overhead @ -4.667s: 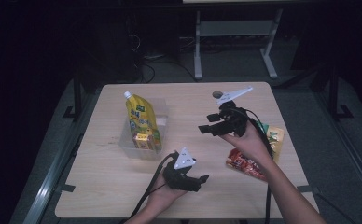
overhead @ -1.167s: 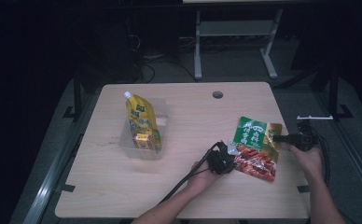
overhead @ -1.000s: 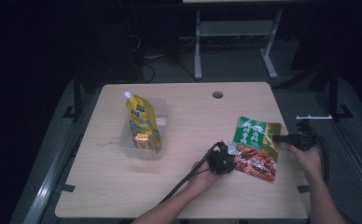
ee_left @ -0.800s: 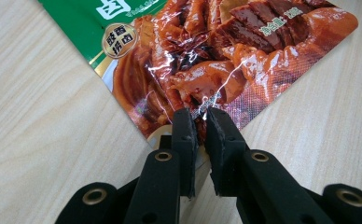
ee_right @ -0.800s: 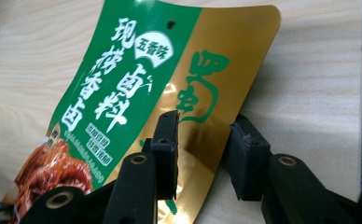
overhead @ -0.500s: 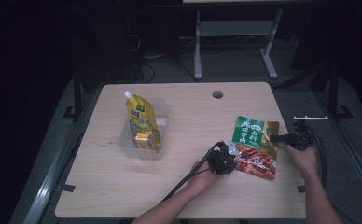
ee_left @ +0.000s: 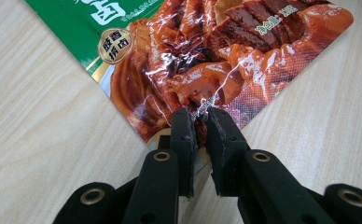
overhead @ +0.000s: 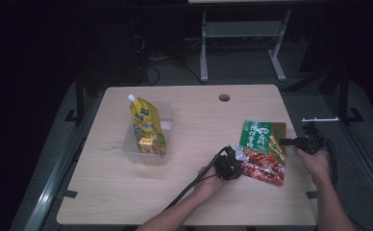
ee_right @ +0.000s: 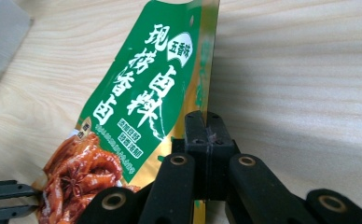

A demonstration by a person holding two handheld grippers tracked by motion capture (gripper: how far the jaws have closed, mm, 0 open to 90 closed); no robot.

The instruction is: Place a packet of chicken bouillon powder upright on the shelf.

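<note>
A green and red food pouch (overhead: 264,151) lies on the right part of the wooden table (overhead: 199,202). My left gripper (overhead: 237,163) is shut on the pouch's near corner; in the left gripper view the jaws (ee_left: 201,123) pinch the red printed foil (ee_left: 207,56). My right gripper (overhead: 283,142) comes in from the table's right edge. Its jaws have just been closing and now stand shut (ee_right: 206,123) on the pouch's gold side edge (ee_right: 142,93). The left gripper's fingertips (ee_right: 6,200) show at the bottom left of the right gripper view.
A yellow spouted pouch (overhead: 146,127) stands in a clear plastic bin (overhead: 169,120) on the table's left half, with a small box (overhead: 146,145) in front of it. A cable hole (overhead: 224,97) sits near the far edge. A metal stand (overhead: 242,33) is behind the table.
The right gripper came from mid-table over to the pouch's right edge and closed on it. The left gripper moved right to the pouch's corner and holds it still.
</note>
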